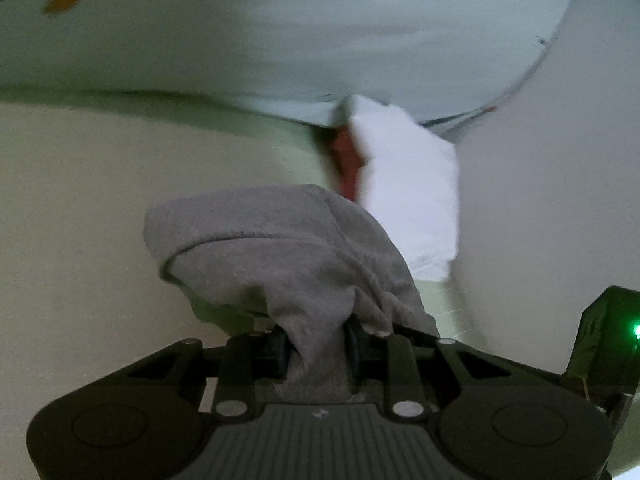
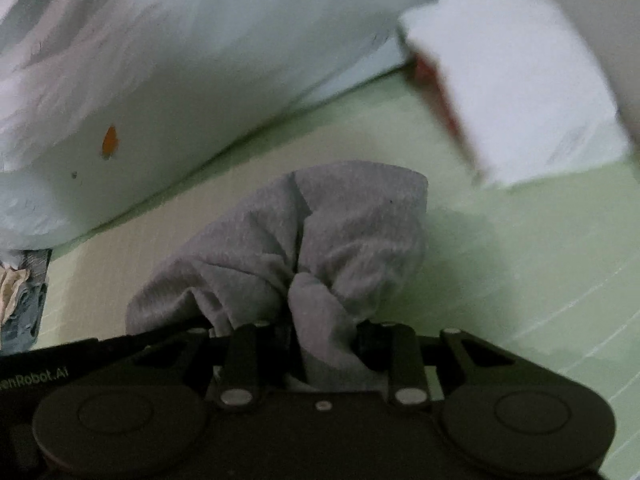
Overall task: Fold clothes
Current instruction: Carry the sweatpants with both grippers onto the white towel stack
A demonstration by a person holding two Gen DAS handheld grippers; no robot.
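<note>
A grey knit garment [image 1: 276,252] bunches up in front of my left gripper [image 1: 316,344], whose jaws are shut on a pinch of its cloth. The right wrist view shows the same grey garment [image 2: 320,240] gathered in folds, with my right gripper [image 2: 324,340] shut on another bunch of it. In both views the cloth hangs lifted above the pale green surface [image 2: 500,248] and hides the fingertips. Both pictures are blurred.
A folded white cloth [image 2: 520,92] with a red-orange piece [image 2: 430,74] beside it lies further off, also seen as the white cloth [image 1: 412,192]. A pale wall [image 2: 180,80] with an orange mark [image 2: 109,142] borders the surface. Crumpled fabric [image 2: 20,292] sits at the left edge.
</note>
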